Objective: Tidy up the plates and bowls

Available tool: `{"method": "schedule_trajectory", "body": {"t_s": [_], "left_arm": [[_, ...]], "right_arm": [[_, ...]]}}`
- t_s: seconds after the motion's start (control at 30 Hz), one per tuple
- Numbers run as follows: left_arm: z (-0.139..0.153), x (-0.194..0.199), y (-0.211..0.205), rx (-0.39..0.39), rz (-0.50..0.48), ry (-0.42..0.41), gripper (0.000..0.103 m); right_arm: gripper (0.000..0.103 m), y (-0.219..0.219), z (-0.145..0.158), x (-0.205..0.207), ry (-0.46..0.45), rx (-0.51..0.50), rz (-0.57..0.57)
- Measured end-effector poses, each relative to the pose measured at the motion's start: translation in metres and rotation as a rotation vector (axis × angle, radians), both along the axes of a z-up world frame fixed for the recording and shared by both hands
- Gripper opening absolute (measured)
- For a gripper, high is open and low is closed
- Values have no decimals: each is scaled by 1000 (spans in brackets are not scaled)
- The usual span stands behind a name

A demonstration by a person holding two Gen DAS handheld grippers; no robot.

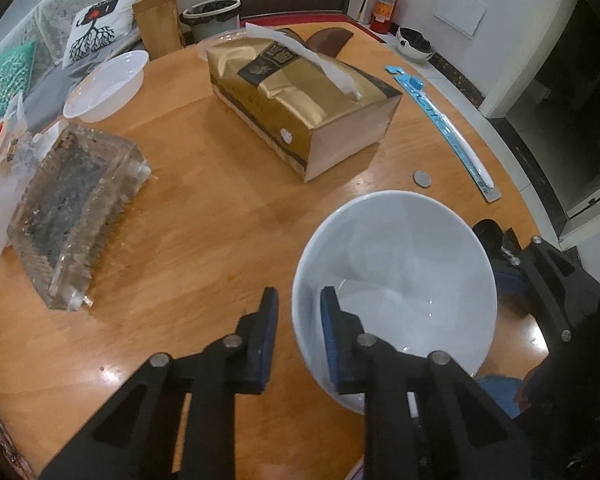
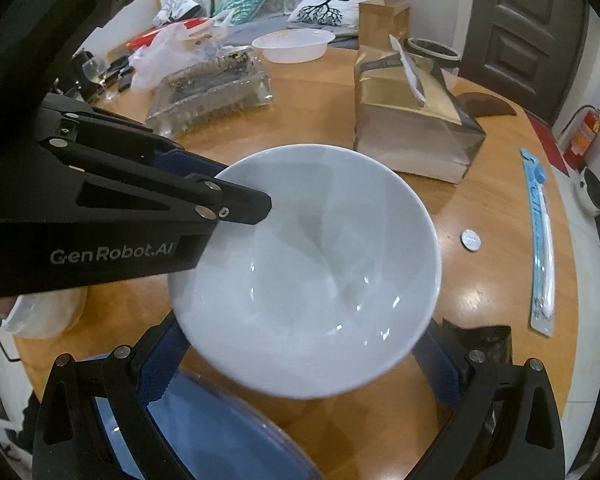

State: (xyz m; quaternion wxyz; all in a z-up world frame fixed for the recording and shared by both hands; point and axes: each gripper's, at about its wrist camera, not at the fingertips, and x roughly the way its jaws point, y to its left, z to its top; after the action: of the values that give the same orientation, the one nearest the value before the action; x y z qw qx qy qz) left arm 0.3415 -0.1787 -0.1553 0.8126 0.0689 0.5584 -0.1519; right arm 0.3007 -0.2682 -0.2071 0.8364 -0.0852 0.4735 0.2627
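A white ceramic bowl (image 1: pixel 400 264) (image 2: pixel 308 272) sits near the front edge of the round wooden table (image 1: pixel 204 208). My left gripper (image 1: pixel 298 300) (image 2: pixel 236 184) is shut on its rim, one blue pad inside the bowl and the other outside. My right gripper (image 2: pixel 300 340) (image 1: pixel 512 276) stands wide open under the bowl, with a finger on either side of the bowl's lower wall. The bowl hides its fingertips, so I cannot tell whether they touch it. A blue plate (image 2: pixel 228 432) lies below the bowl, between the right gripper's fingers.
A gold tissue box (image 1: pixel 300 100) stands mid-table and a glass tray (image 1: pixel 72 208) lies to the left. A white plastic bowl (image 1: pixel 108 84) is at the far edge. A coin (image 1: pixel 422 179) and a packaged toothbrush (image 1: pixel 448 124) lie on the right.
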Motion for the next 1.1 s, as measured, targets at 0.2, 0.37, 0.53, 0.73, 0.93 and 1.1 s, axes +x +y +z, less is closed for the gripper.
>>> {"method": "schedule_trajectory", "body": {"t_s": [0.2,0.37,0.53,0.73,0.93,1.1], "left_arm": [[-2,-1,-6,19,-18,-13,9],[2,-5,-6,30,-28,-19,9],[15,-14,-5,29,-35,-41,9],[34,-27,3,45,-31,-67,9],[55,-48,15,51,-32,-93,9],[77,-70,30,69,-23,-136,9]], "right_arm": [[98,4,-2,3,-6,-13,17],[97,5,-1,-2,-15,-17,10],[97,7,6,-9,-35,-17,8],[97,12,24,-22,-62,-2,12],[97,22,46,-44,-104,7,24],[97,35,63,-63,-133,16,38]]}}
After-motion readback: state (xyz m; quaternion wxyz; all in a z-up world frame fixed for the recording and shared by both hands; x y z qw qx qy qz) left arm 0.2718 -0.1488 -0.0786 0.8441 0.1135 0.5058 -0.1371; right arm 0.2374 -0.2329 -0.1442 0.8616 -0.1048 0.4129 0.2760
